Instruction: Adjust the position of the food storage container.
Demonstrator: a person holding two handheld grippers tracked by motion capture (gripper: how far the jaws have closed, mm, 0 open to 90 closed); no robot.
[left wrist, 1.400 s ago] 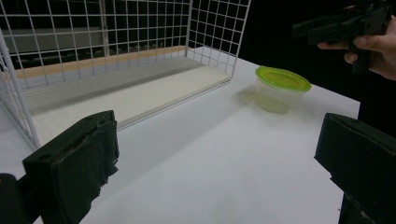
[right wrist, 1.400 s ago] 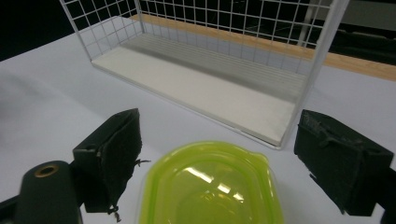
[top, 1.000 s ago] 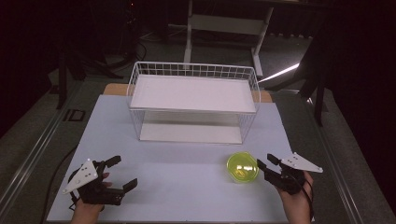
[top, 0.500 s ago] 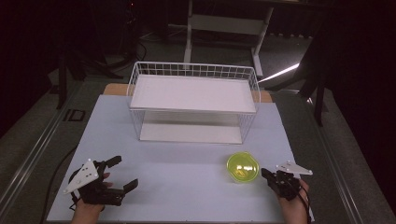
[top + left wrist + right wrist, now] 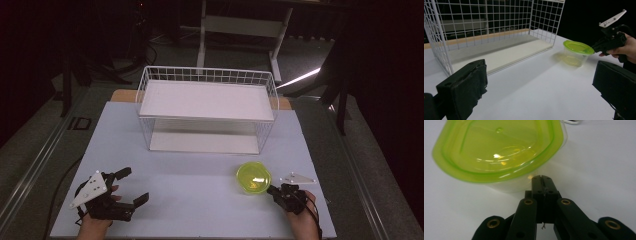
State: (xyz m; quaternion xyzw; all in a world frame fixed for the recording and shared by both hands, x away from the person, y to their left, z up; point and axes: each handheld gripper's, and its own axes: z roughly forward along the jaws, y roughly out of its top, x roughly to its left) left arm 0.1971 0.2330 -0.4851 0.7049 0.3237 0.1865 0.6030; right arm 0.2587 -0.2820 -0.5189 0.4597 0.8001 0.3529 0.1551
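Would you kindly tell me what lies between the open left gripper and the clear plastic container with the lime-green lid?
Nothing: from the left gripper to the clear plastic container with the lime-green lid, the high view shows bare white tabletop.

Just ahead of my right claw (image 5: 541,178), the tub (image 5: 253,178) is glossy clear plastic, lid translucent green. Beyond: white wire basket (image 5: 207,76); matt, smooth table (image 5: 200,200).
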